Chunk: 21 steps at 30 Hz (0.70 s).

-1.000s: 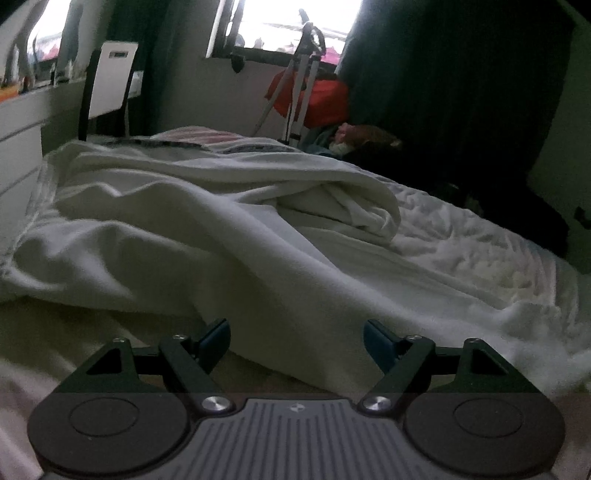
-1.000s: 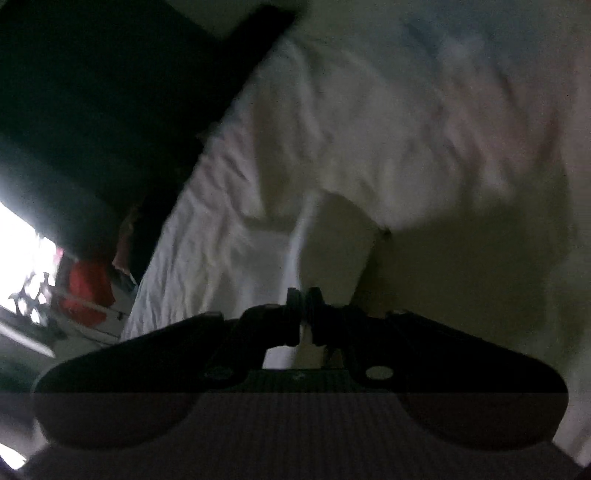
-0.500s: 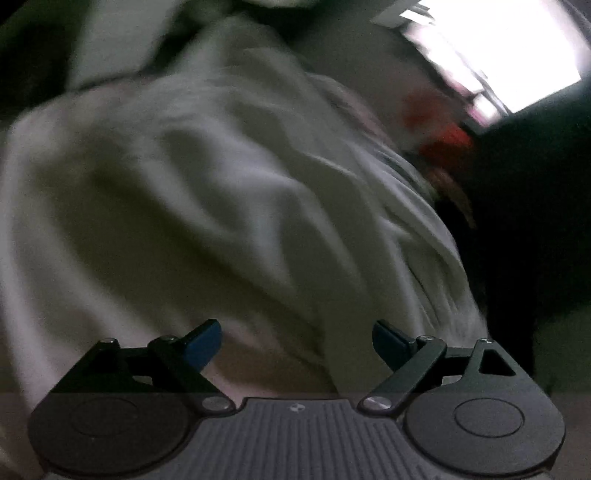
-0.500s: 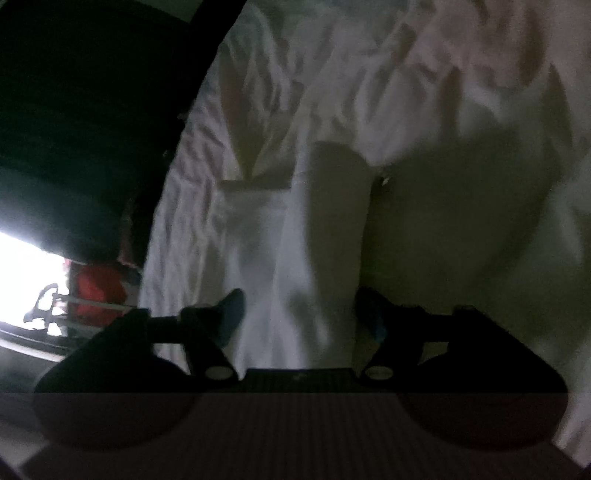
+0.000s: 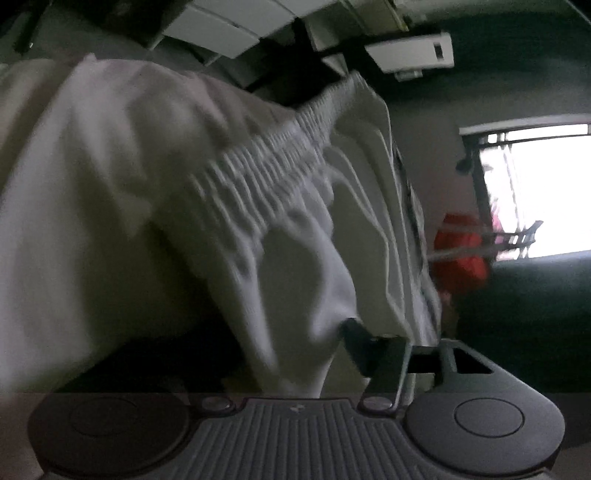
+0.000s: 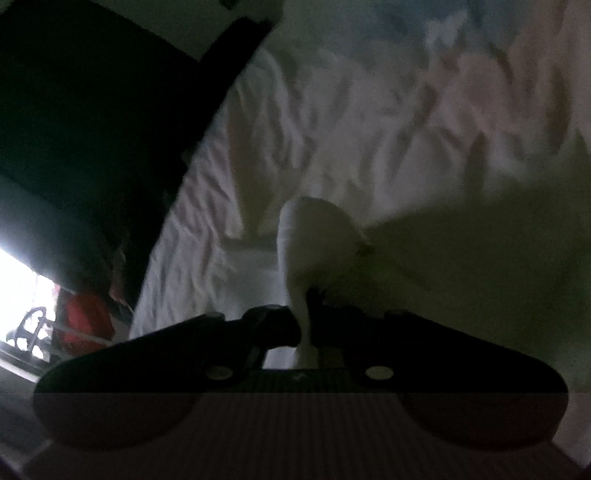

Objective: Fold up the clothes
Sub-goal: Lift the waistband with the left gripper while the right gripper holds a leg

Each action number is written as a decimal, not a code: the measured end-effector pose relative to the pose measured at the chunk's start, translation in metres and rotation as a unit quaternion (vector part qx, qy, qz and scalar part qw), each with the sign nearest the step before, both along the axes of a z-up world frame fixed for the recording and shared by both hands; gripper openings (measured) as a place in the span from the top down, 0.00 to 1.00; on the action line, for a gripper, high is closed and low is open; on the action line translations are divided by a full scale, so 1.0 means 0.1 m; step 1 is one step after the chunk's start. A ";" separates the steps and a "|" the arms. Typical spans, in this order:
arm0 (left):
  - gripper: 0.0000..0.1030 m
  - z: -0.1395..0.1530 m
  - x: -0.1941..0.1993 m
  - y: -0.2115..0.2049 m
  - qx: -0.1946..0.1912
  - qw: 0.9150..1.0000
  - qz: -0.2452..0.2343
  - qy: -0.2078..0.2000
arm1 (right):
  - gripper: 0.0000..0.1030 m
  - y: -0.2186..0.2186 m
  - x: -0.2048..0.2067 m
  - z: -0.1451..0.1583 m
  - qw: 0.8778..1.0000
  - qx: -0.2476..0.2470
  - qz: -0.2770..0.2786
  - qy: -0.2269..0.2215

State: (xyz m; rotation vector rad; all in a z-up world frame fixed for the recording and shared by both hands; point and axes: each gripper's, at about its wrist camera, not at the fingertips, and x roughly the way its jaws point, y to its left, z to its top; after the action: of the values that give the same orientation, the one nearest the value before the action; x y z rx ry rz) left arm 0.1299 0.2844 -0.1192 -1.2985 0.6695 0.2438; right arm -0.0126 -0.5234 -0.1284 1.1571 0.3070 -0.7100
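A white garment [image 5: 110, 184] with a ribbed elastic waistband [image 5: 273, 155] fills the left wrist view, blurred and close. A thick bunch of it hangs between the jaws of my left gripper [image 5: 306, 332], which are closing on it. The dark right finger [image 5: 360, 338] presses against the cloth; the left finger is hidden under it. In the dim right wrist view, my right gripper [image 6: 306, 328] is shut on a narrow upright fold of the white garment [image 6: 310, 236], which rises from the crumpled bed sheet [image 6: 332, 110].
A red bag [image 5: 461, 254] sits under a bright window [image 5: 535, 192]. White drawers [image 5: 221, 29] run along the top of the left wrist view. A dark curtain [image 6: 92, 110] borders the bed's edge, with the red bag [image 6: 85, 317] below it.
My left gripper rolled and swung in close to the garment, and its wide-open jaws came together around cloth. My right gripper opened over the fold, then shut on it.
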 end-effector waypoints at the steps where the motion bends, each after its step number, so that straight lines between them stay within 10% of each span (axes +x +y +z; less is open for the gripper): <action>1: 0.76 0.01 0.01 0.02 0.004 1.000 -0.004 -0.001 | 0.94 0.02 0.00 0.04 1.000 -0.014 -0.002 -0.003; 8: 0.90 0.64 -0.19 0.24 0.110 0.993 -0.007 -0.041 | 0.95 0.00 -0.04 0.18 0.997 -0.070 -0.010 0.001; 14: 0.92 1.14 -0.52 0.48 0.124 0.990 -0.057 -0.045 | 0.95 0.11 -0.22 0.27 0.995 -0.083 -0.033 0.037; 21: 0.90 1.00 -0.63 0.43 0.224 0.966 -0.124 0.027 | 0.92 0.27 -0.30 0.28 0.985 -0.111 -0.062 0.120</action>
State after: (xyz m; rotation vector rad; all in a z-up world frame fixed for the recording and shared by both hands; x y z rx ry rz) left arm 0.0664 0.3272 -0.0195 -0.7684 0.7639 0.2096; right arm -0.0429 -0.4968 -0.1001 0.8845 0.3490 -0.9716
